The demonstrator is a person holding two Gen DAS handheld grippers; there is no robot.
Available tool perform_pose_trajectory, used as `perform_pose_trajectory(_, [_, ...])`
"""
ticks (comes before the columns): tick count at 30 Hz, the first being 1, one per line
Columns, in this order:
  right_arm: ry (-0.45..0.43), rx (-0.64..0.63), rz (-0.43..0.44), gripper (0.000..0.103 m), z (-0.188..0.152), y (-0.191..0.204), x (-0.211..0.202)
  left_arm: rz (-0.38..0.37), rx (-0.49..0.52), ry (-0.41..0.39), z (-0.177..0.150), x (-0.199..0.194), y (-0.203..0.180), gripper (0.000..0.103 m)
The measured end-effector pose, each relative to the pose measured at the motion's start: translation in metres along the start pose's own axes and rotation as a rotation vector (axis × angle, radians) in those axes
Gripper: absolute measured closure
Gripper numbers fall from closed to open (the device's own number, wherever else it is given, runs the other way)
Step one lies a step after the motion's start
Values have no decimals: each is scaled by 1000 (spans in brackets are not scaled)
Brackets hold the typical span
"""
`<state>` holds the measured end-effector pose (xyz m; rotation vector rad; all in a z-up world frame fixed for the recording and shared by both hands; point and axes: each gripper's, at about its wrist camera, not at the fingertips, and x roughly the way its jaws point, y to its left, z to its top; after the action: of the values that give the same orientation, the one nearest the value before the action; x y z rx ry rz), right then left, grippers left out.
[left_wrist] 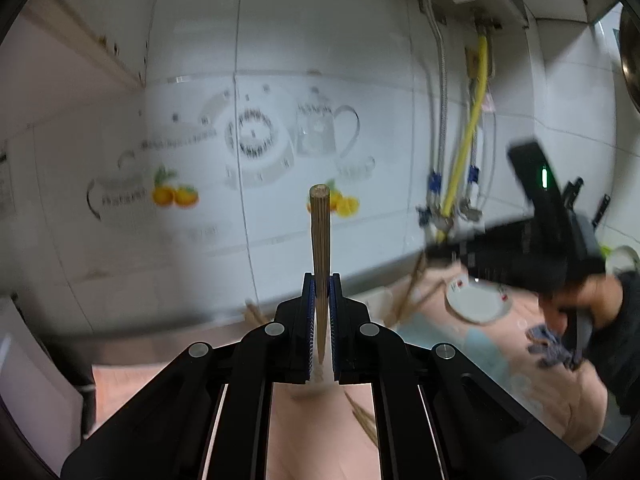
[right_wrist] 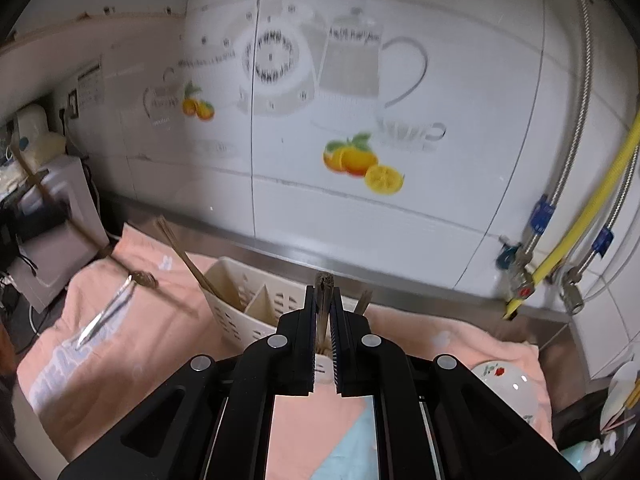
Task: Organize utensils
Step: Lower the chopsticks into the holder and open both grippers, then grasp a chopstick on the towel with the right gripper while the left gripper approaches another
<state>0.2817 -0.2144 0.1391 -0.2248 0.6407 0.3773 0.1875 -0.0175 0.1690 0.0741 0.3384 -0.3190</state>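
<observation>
Your left gripper (left_wrist: 320, 312) and right gripper (right_wrist: 322, 320) are each clamped on a chopstick bundle (left_wrist: 320, 236), so steer the right's sticks (right_wrist: 323, 286) straight down into the caddy (right_wrist: 248, 300) just ahead-left of your fingertips, clearing the divider.

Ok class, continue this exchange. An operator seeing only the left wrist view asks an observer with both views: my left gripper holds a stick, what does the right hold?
Observer: The right gripper is shut on a wooden stick too.
Operator: Where do they go?
Observer: A cream slotted basket sits on the pink towel, chopsticks leaning in its left compartment.
Operator: Anything loose?
Observer: A metal utensil lies on the towel, left of the basket.
</observation>
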Motion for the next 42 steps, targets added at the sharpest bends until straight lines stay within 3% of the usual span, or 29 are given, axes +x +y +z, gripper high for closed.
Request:
perform_pose_trajectory(4, [33, -6, 2, 97, -5, 0, 15, 34, -1, -20, 16, 17, 5, 97])
perform_pose_trajectory(7, [50, -15, 4, 97, -9, 1, 22, 32, -22, 15, 17, 38, 11, 97])
perform_pose_trajectory(18, [69, -14, 7, 97, -14, -1, 33, 12, -79, 173, -9, 102, 23, 97])
perform_pose_trajectory(26, [58, -12, -6, 96, -15, -4, 33, 2, -95, 225, -26, 118, 26, 97])
perform_pose_trajectory(36, [-12, 3, -13, 69, -17, -5, 4, 4, -89, 224, -29, 115, 24, 94])
perform_pose_trajectory(40, [-45, 4, -11, 62, -23, -1, -13, 11, -94, 207, -28, 104, 24, 81])
perform_pose_trajectory(42, [-64, 8, -6, 60, -27, 1, -22, 9, -95, 195, -28, 95, 24, 79])
